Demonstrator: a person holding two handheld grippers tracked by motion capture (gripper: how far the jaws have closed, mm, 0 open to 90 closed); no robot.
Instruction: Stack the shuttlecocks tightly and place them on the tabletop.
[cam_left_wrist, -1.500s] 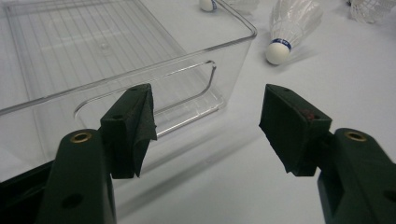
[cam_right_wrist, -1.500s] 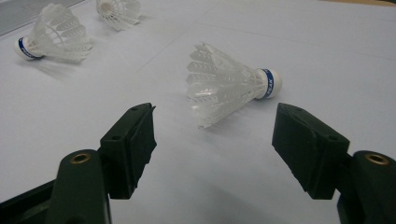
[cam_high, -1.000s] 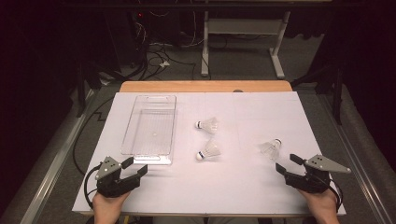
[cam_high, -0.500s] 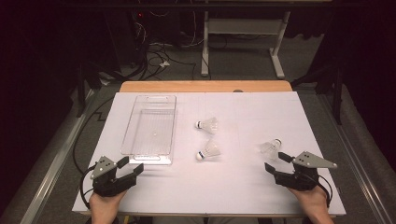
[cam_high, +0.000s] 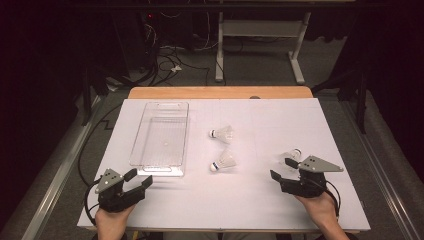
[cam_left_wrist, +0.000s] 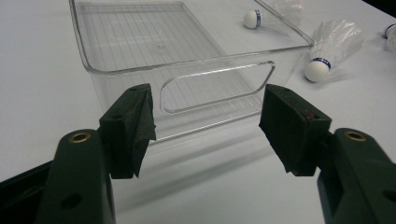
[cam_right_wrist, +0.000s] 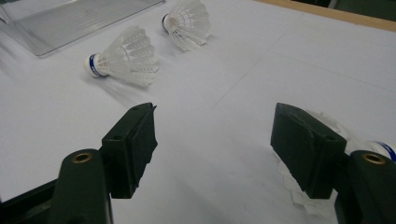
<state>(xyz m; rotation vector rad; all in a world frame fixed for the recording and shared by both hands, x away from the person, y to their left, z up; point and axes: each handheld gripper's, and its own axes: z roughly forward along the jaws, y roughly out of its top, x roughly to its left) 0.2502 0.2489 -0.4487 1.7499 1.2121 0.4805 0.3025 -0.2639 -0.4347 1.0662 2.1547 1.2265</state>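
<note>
A white sheet covers the table (cam_high: 240, 200) in a dark room. The right gripper (cam_high: 286, 170), jaws spread and empty, sits at lower right; the nearest shuttlecock (cam_high: 291, 156) lies just beyond it, touching its outer jaw. The left gripper (cam_high: 139, 180) gapes toward the clear bin (cam_high: 161, 134).

The left gripper (cam_left_wrist: 205, 126) is held with its jaws spread wide before the handle end of a clear plastic bin (cam_left_wrist: 140, 42). Two shuttlecocks (cam_left_wrist: 327, 51) are seen lying just beyond the bin.
</note>
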